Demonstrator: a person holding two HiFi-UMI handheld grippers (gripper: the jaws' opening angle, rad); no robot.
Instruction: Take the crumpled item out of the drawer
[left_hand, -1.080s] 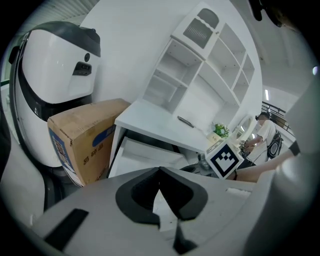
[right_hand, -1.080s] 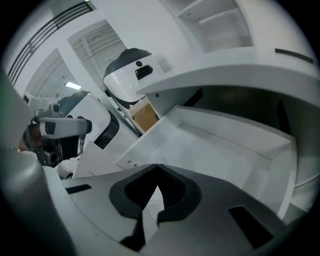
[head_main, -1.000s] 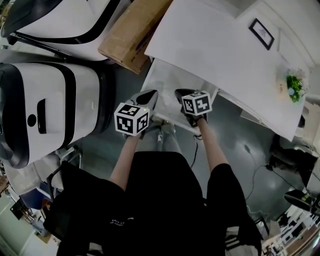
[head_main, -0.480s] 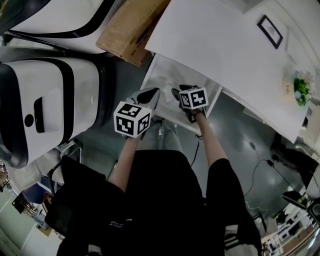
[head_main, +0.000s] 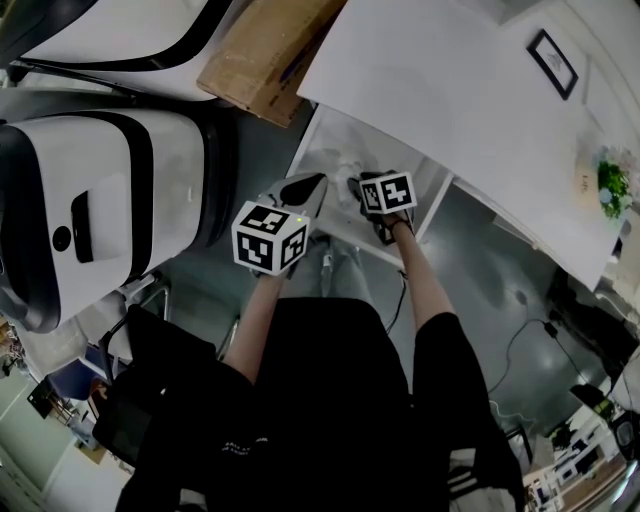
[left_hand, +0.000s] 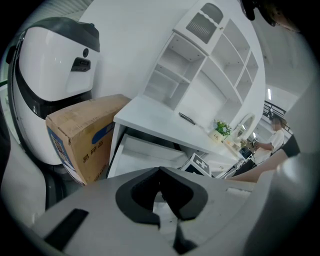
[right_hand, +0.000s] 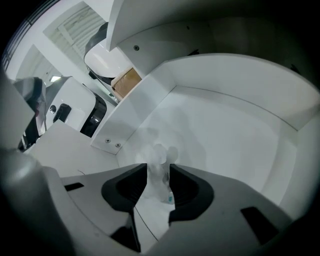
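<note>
The right claw (right_hand: 158, 166) has pushed deeper into the open white drawer (right_hand: 225, 125) under the white counter (head_main: 450, 90). Its jaws are closing, with the crumpled white item (right_hand: 161, 181) between them on the drawer floor. The left claw (left_hand: 160, 171) hangs closed and empty.

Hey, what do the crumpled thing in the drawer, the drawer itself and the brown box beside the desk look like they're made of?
Crumpled item: probably thin clear plastic film; translucent, wrinkled, faintly glossy.
Drawer: looks like white laminated board; smooth and matt, with screw heads in its side panel.
Brown box: cardboard; dull tan faces with blue print.
</note>
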